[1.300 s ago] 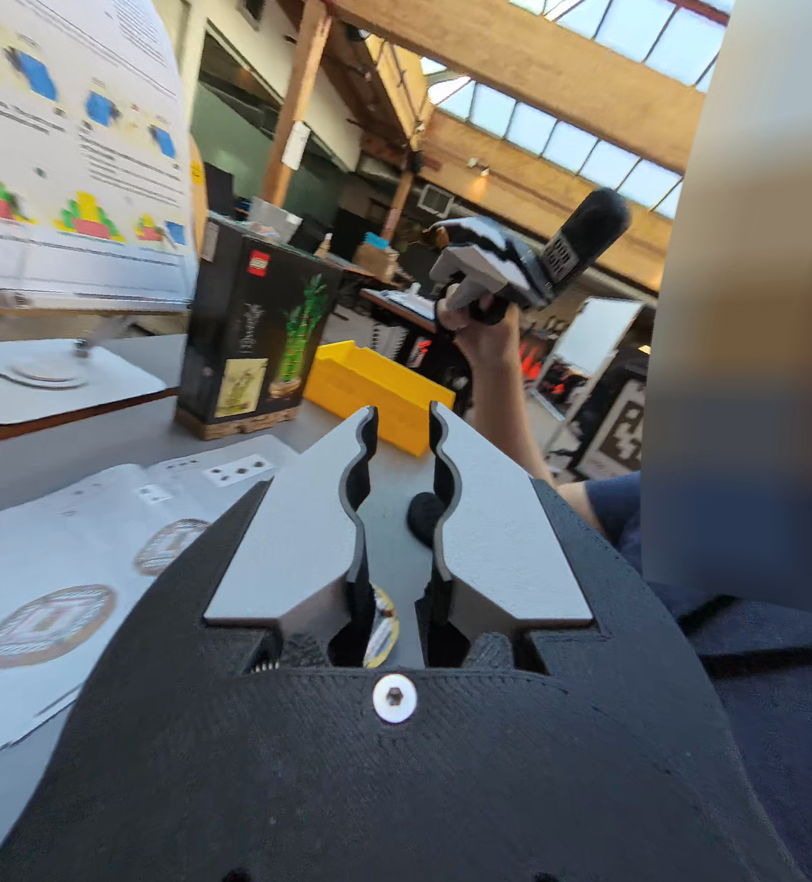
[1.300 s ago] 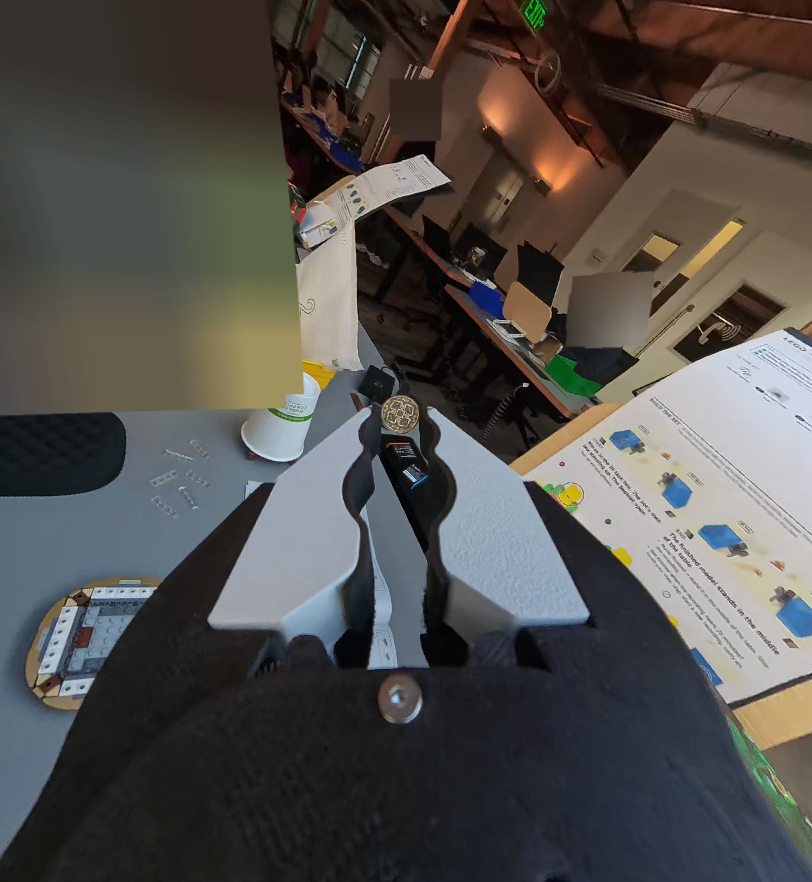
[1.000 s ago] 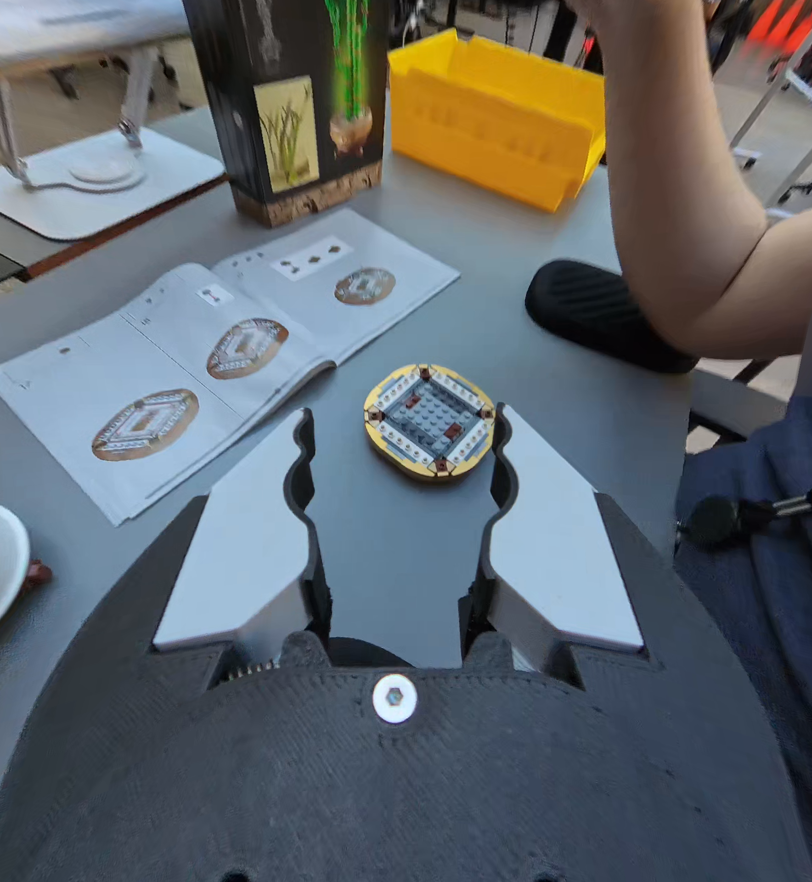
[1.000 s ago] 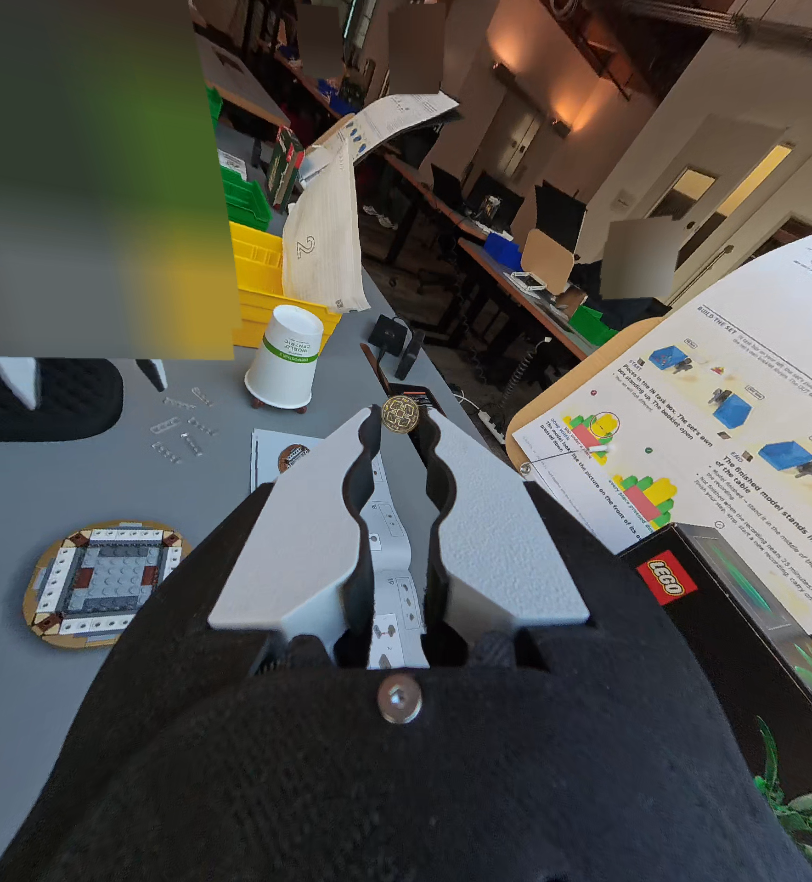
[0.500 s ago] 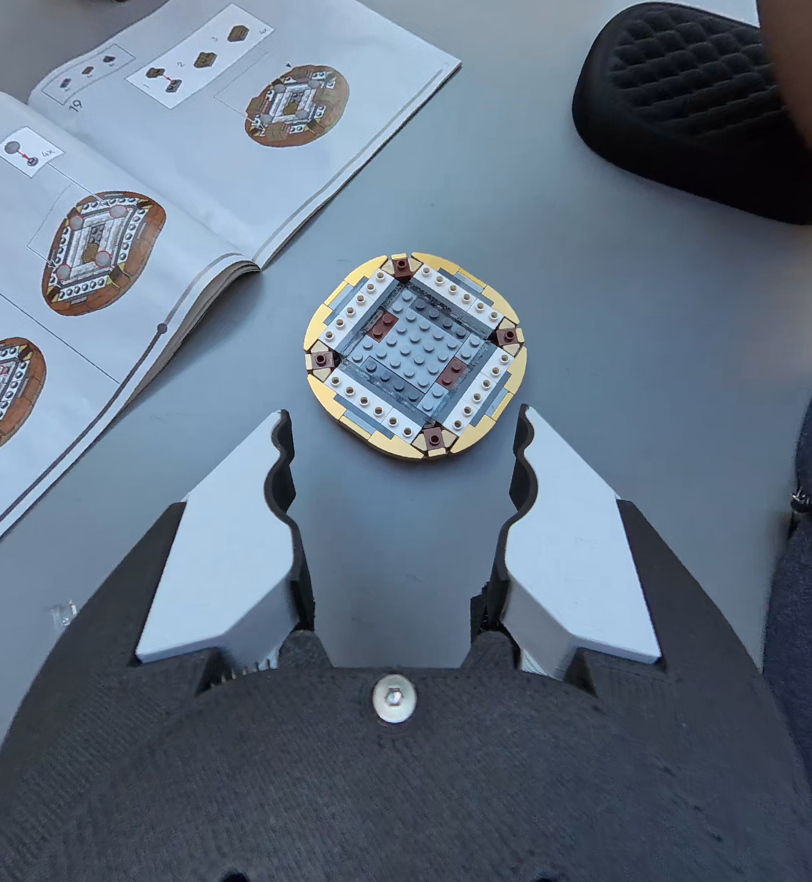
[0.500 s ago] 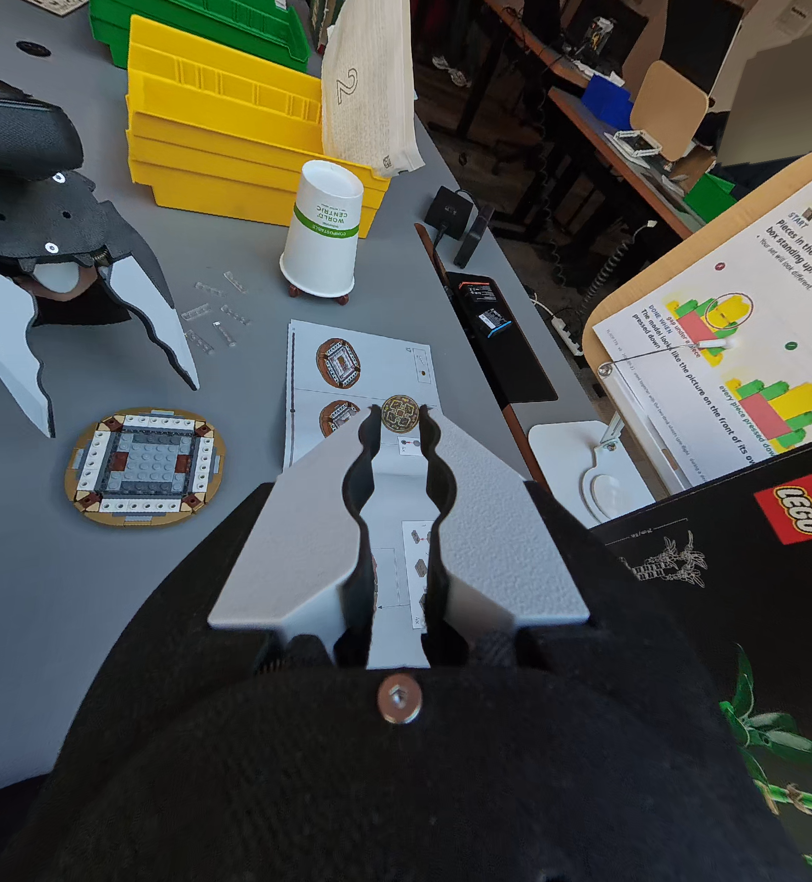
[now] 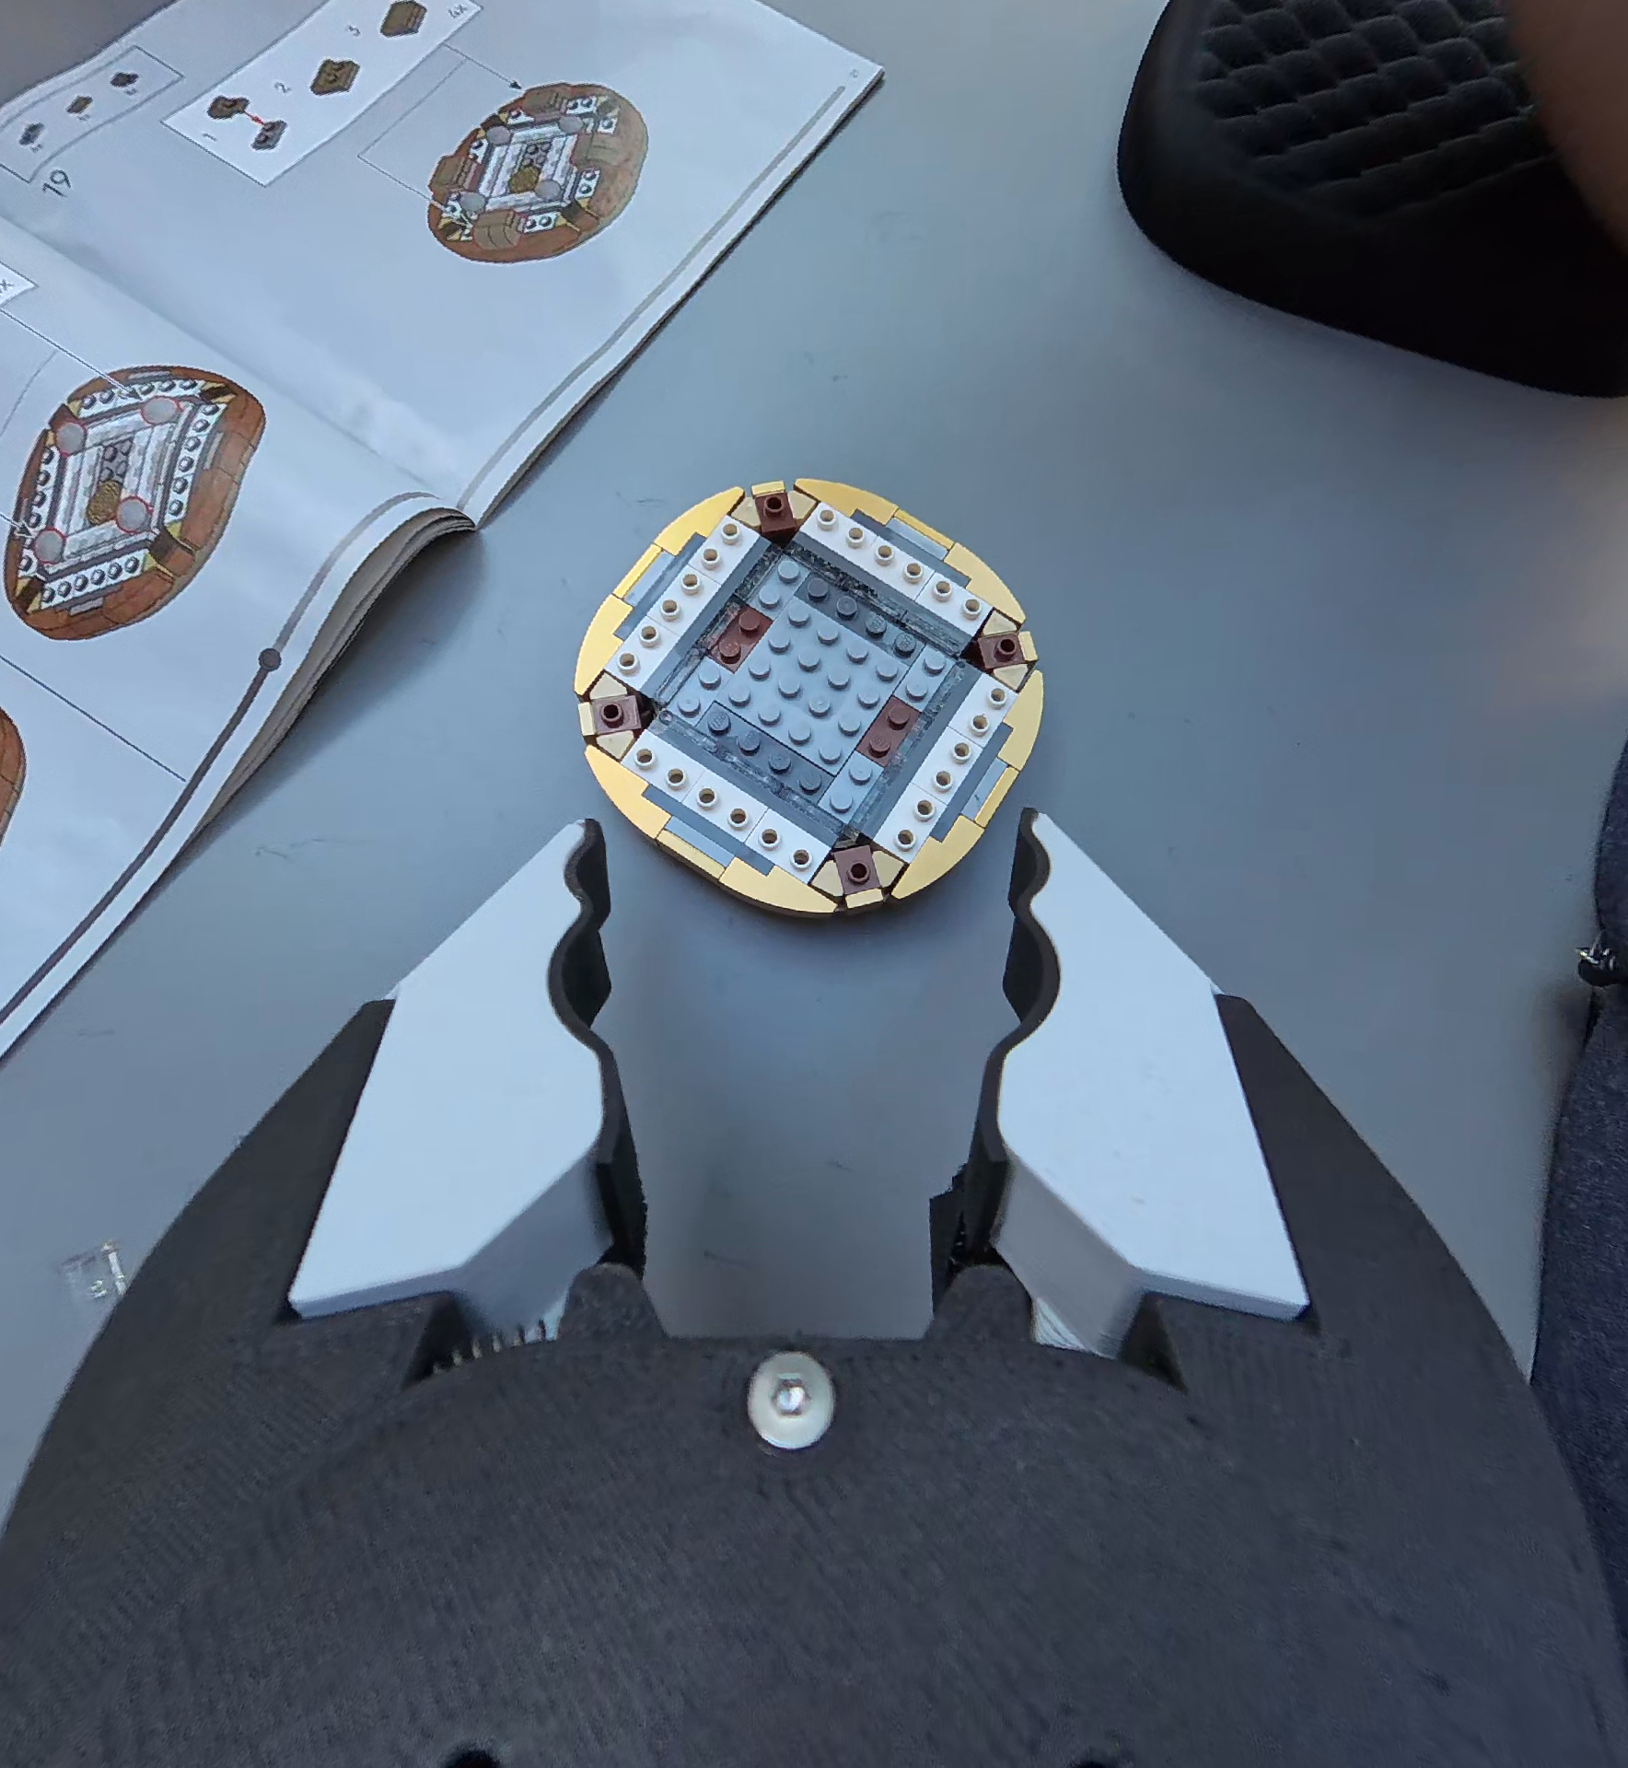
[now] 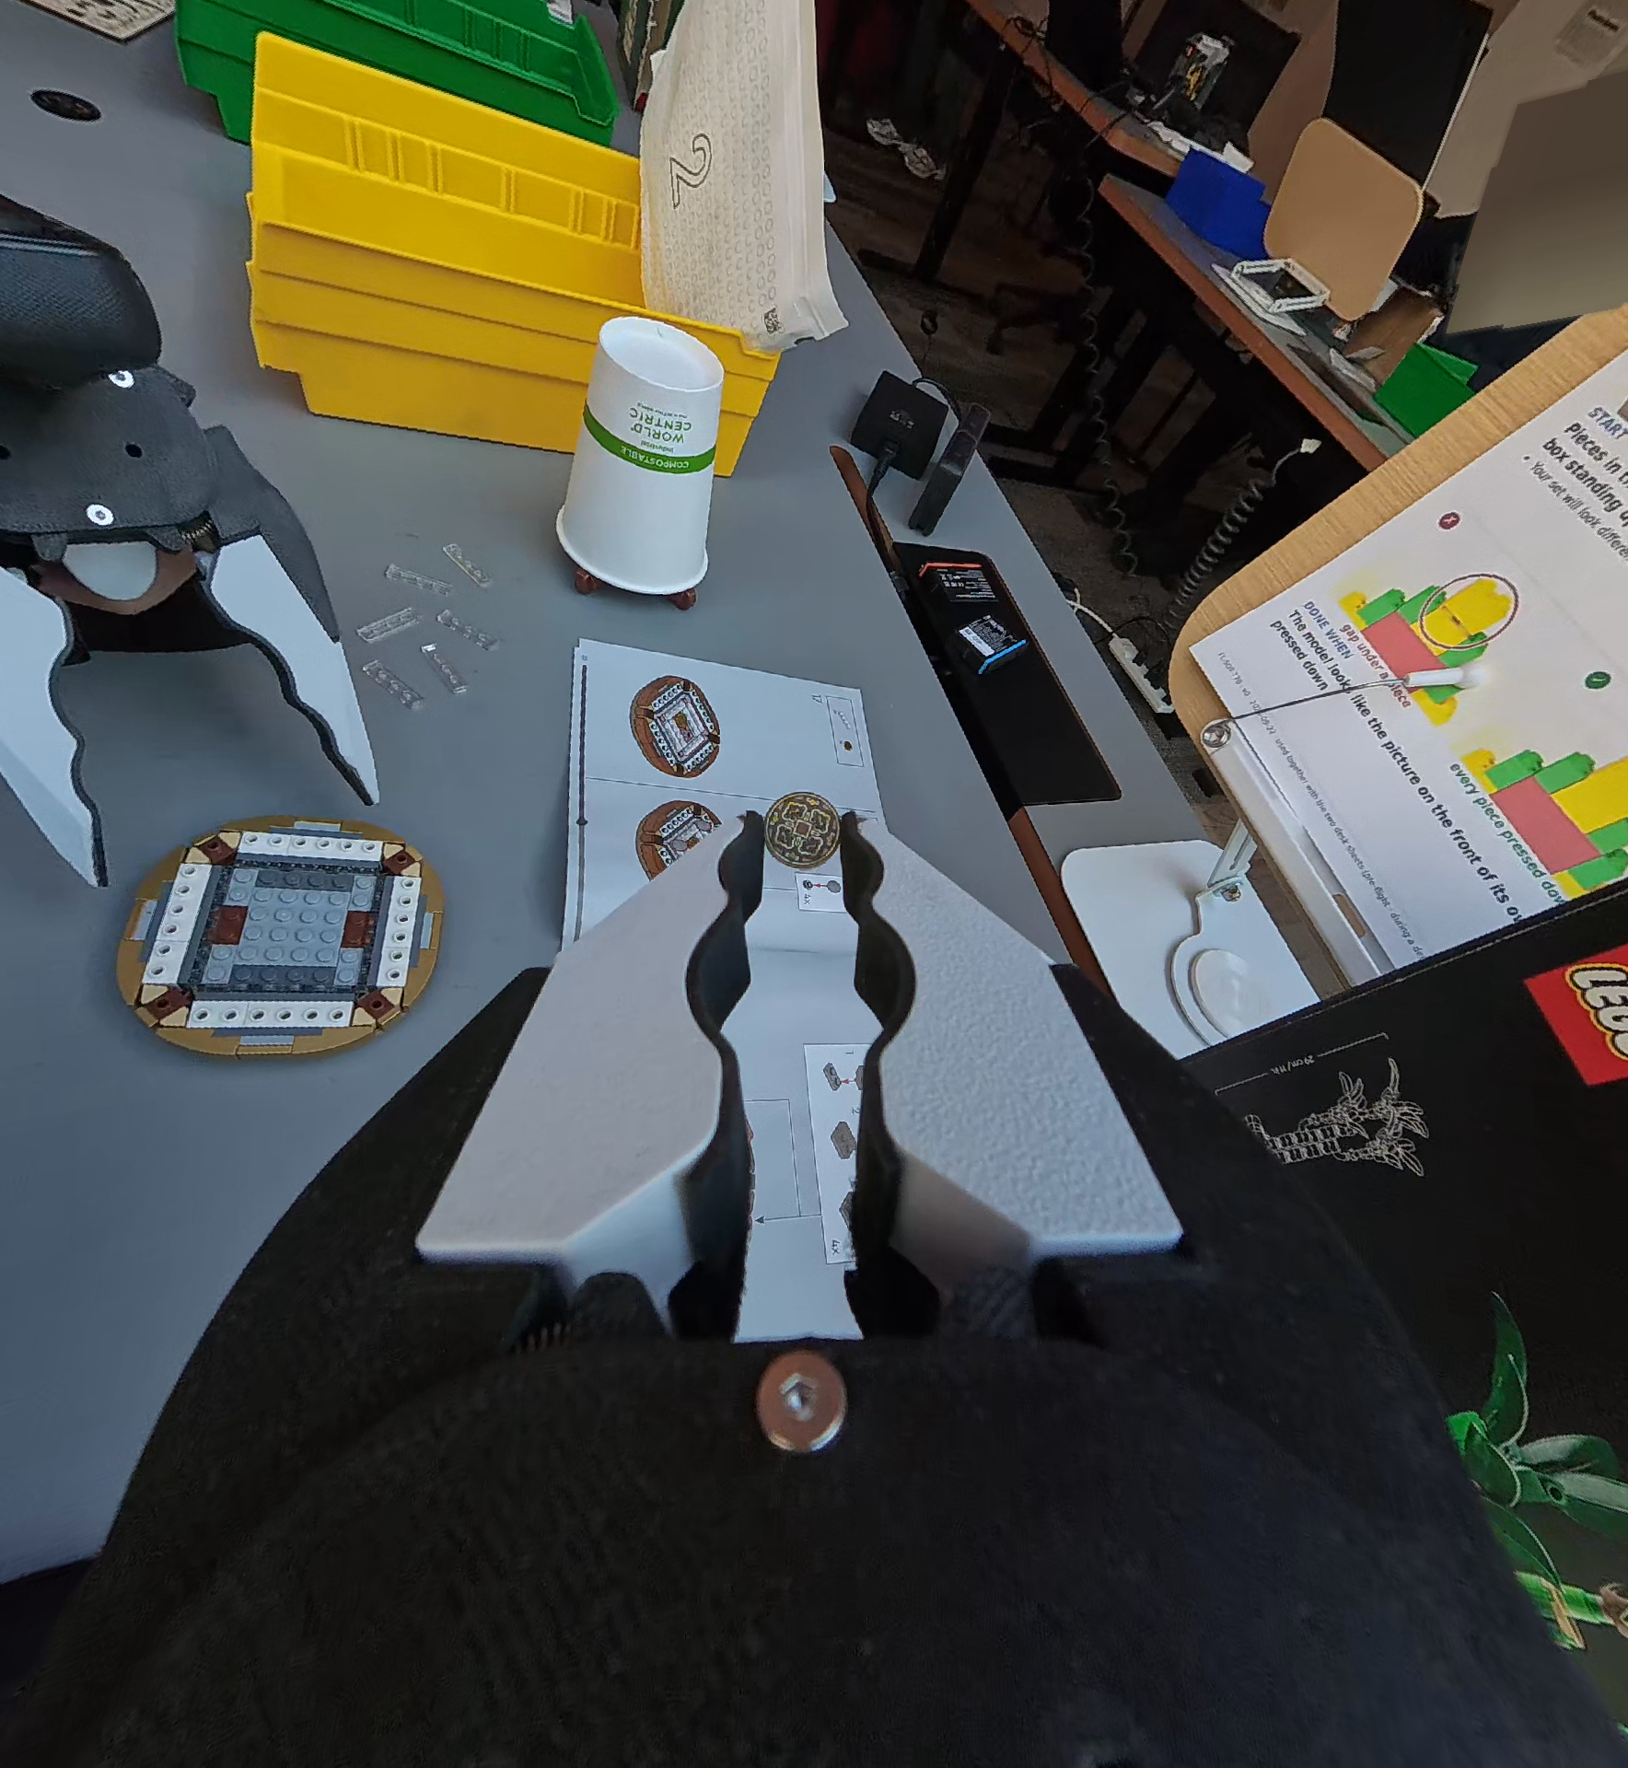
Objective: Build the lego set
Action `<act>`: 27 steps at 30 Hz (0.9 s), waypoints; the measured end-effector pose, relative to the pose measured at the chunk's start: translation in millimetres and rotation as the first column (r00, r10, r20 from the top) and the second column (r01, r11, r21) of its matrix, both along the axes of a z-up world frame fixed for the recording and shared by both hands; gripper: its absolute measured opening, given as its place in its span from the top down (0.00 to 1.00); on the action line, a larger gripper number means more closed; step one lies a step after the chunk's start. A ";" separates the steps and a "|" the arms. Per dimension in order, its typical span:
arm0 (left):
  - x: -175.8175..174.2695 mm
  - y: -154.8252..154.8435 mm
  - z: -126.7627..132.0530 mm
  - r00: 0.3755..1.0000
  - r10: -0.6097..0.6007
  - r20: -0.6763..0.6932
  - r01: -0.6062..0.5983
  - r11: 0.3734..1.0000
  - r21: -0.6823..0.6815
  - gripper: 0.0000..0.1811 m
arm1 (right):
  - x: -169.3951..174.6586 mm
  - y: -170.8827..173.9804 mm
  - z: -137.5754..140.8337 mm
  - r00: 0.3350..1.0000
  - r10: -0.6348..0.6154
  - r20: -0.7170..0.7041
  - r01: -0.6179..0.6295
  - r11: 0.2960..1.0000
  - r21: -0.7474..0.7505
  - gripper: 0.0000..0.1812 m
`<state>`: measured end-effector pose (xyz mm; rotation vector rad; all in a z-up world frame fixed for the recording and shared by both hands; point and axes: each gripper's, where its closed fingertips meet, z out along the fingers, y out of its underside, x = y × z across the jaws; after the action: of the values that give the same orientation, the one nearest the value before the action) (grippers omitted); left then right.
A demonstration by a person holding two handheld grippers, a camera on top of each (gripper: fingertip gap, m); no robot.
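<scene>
— Where's the build sitting?

— The round base (image 7: 808,696) lies flat on the grey table (image 7: 1222,622), studs up, just beyond my left gripper (image 7: 808,842). It's about as wide as it is long, so no real long axis; in my left view its inner grey square sits turned like a diamond, one brown corner stud pointing back at me.

— And that left gripper?

— Released, spread wide with nothing between the jaws, tips just short of the base's near rim and not touching it.

— What's in the right one?

— My right gripper (image 8: 802,828) is clenched on a small round gold-patterned tile (image 8: 802,828), pinched at the very tips, its printed face turned up toward my camera. It hangs over the open instruction booklet (image 8: 724,727), to the right of the base.

— Around that?

— From the right view, a few clear strips (image 8: 427,622) lie scattered far of the base, then an upside-down white paper cup (image 8: 643,469) and stacked yellow bins (image 8: 427,277) behind it. The black set box (image 8: 1480,1196) stands near right, and a black padded rest (image 7: 1346,163) lies far right in my left view.
</scene>
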<state>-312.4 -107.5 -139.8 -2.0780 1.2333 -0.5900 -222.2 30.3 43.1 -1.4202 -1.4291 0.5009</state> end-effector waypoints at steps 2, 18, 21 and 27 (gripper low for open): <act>0.5 -1.8 -0.6 1.000 -0.004 0.000 0.004 1.000 0.000 0.54 | -0.6 0.2 -1.5 1.000 0.001 0.004 -0.001 1.000 -0.003 0.92; 2.5 -11.4 -3.5 0.999 -0.028 -0.022 0.027 0.999 -0.019 0.55 | -1.2 2.8 -8.8 1.000 -0.003 0.026 0.003 1.000 -0.013 0.92; 2.6 -12.4 -3.6 0.999 -0.030 -0.027 0.030 0.999 -0.020 0.55 | -1.5 3.3 -9.9 1.000 -0.003 0.027 0.003 1.000 -0.017 0.92; 4.3 -15.8 -3.5 0.999 -0.038 -0.029 0.038 0.999 -0.028 0.55 | -3.1 1.8 -20.1 0.998 0.015 0.061 -0.012 0.999 -0.045 0.92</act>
<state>-308.2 -123.2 -143.3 -2.0968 1.2908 -0.5986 -225.4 32.1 23.0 -1.4733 -1.4852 0.5043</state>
